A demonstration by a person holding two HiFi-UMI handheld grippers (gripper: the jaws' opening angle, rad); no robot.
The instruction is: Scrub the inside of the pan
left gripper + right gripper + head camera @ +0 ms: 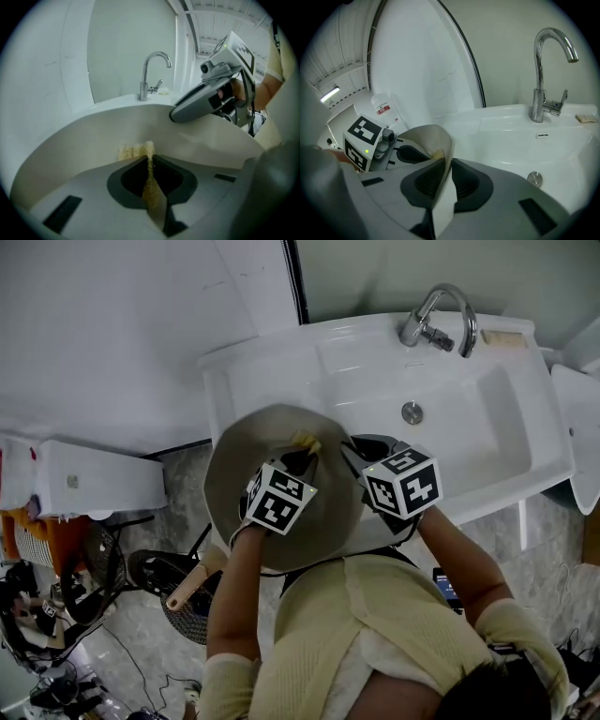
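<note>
Over the front edge of the white sink (487, 442), the right gripper (446, 161) clamps the pan (251, 444) by its rim while the left gripper (150, 158), shut tight on a yellow sponge (133, 151), presses it to the inner wall. Scrubbing likely calls for a steady rim hold and firm, overlapping strokes. The faucet (413, 328) at the sink's back stands clear; the right gripper may crowd the sweep.

I read the pan (253, 442) as matt beige with a smooth inside, its handle (192, 585) looks like wood. The sponge (136, 151) is rough, fibrous, yellow. The sink (487, 427) is glossy smooth white, the faucet (543, 70) polished chrome metal.
</note>
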